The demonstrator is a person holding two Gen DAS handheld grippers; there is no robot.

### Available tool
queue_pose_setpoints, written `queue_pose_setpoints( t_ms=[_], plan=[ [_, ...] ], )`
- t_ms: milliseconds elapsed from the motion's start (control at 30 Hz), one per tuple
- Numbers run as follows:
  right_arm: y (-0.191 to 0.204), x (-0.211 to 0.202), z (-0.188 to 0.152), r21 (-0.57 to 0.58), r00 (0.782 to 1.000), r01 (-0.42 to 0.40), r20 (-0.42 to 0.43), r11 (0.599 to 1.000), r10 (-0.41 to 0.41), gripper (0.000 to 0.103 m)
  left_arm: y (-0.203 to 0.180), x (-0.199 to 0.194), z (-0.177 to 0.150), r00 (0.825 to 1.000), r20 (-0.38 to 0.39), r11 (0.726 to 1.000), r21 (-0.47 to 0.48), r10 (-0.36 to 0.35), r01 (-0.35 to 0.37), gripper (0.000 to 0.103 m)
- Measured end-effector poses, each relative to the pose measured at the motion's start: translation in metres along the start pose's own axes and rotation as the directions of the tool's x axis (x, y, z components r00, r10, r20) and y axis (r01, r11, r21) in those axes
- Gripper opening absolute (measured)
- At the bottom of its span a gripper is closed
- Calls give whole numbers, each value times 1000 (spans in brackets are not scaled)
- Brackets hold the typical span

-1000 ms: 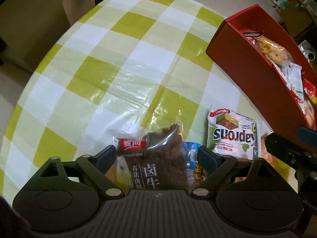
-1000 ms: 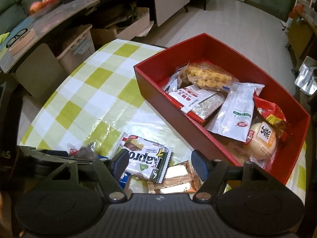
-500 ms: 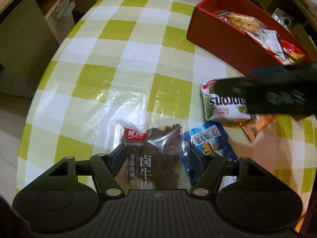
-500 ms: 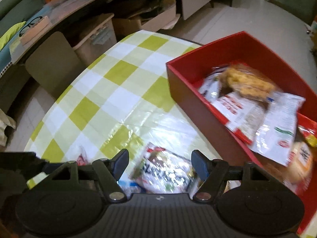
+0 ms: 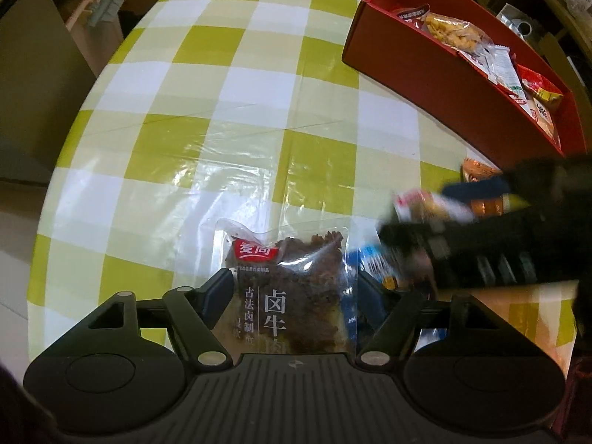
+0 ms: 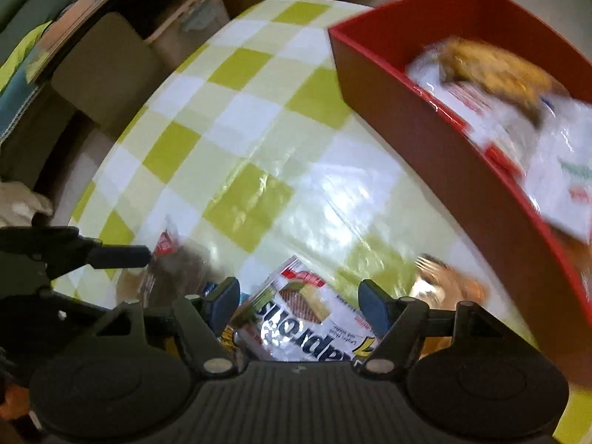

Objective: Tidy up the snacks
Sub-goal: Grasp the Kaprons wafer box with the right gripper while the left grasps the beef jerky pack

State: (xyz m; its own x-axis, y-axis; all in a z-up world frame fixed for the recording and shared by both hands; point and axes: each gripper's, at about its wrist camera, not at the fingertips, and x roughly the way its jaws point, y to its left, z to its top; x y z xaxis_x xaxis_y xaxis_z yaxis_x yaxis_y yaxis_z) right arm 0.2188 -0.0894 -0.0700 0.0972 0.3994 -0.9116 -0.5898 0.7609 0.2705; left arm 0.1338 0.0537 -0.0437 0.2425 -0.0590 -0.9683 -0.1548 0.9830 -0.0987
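Several packets already lie in your red rectangular cardboard box (image 6: 425,118); four or so are left on the checked tablecloth (image 5: 222,111). Your left gripper (image 5: 294,288), jaws just reopening, straddles the clear beef-jerky pouch (image 5: 292,288), grip uncertain. Your right gripper (image 6: 298,301) stands half open over the white wafer packet (image 6: 307,318), unclamped.

On my left wrist view the beef jerky pack (image 5: 292,288) lies on the table (image 5: 222,111), between the left gripper's (image 5: 292,292) fingers. A small snack packet (image 5: 373,262) sits just right of it. The box (image 5: 436,70) stands far right, several snack bags (image 5: 455,31) inside. On my right view the wafer pack (image 6: 310,318) lies between the right gripper's (image 6: 298,301) fingers, the box to its right.
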Motion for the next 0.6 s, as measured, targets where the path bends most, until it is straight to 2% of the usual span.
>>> queue_pose_setpoints(
  t_ms=[167,333,467,600],
  plan=[
    [-5,-16,-28,38,999,27,-42,999,-26,77,-10,4,-8,999,-7,996,85,37,-36,81],
    [-5,-18,-62,49,994,35,-108,998,-29,77,1,7,-8,1000,-13,998,58,27,-26,83],
    [-4,-31,-74,55,997,33,-76,998,-29,78,-4,9,-8,999,-9,996,79,49,-48,84],
    [2,-35,-78,-33,997,39,-62,999,-41,84,-8,10,-8,998,-10,995,81,65,-64,87]
  ],
)
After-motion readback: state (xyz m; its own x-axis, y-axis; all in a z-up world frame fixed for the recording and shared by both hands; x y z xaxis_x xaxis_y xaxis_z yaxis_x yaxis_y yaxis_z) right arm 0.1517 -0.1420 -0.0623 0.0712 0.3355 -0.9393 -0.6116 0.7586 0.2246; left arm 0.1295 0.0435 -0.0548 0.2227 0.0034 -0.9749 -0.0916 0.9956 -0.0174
